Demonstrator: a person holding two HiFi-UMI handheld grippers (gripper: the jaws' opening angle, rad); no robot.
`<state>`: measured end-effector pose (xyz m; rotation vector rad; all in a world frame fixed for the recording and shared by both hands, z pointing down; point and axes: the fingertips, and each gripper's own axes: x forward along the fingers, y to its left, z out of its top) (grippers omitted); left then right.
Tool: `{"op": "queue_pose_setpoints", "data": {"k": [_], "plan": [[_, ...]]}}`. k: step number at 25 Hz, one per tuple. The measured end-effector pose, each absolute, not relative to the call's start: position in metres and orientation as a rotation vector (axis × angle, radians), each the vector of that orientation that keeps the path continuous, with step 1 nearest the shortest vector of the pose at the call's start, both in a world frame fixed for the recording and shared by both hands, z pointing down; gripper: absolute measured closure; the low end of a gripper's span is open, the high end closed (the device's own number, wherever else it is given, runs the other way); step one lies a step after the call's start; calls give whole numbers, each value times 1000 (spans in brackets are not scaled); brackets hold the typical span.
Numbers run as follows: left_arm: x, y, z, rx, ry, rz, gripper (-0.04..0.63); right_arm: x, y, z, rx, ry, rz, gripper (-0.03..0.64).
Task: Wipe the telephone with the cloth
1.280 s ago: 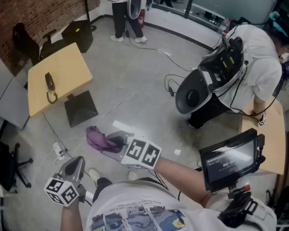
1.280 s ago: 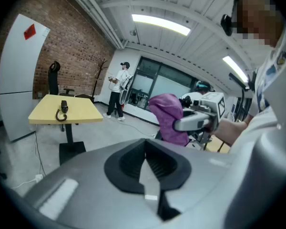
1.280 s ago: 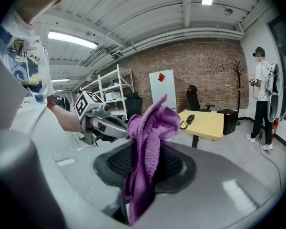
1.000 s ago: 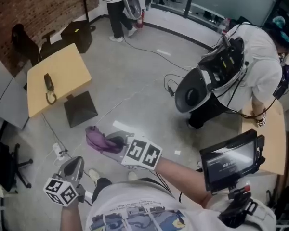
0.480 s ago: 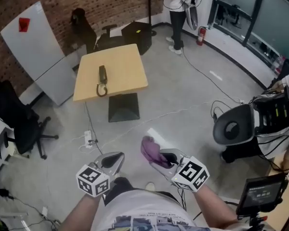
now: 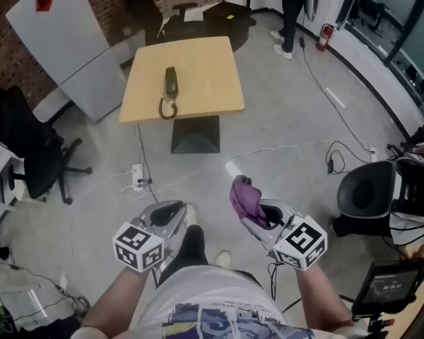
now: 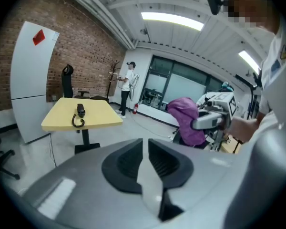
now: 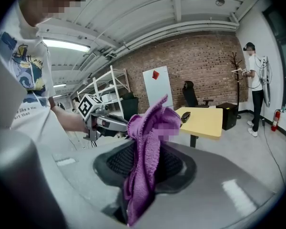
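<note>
Your right gripper [image 6: 254,215] is clamped on the purple cloth [image 6: 244,197]. Your left gripper [image 6: 172,210] has just been opening slightly and is empty. The telephone [image 6: 170,82] lies on the far table [image 6: 206,76], well apart from both. Approaching and wiping are both still to do.

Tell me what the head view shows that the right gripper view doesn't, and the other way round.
Only the head view: the power strip on the floor near the table, and the small screen on a stand at lower right. Only the right gripper view: the ceiling with its light strips. Both: the purple cloth clamped in the right gripper, and the telephone lying on the yellow table.
</note>
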<state>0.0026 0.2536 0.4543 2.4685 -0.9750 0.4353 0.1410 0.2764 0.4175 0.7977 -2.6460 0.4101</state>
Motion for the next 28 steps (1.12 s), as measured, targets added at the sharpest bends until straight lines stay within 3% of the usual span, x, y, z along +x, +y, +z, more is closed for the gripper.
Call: {"op": "queue_pose_setpoints", "data": {"k": [21, 28], "plan": [[-93, 64, 457, 2411, -1050, 332, 540, 42, 54, 390, 803, -2603, 348, 503], [-87, -3, 462, 2336, -1150, 337, 520, 43, -18, 396, 713, -2606, 412, 505]]}}
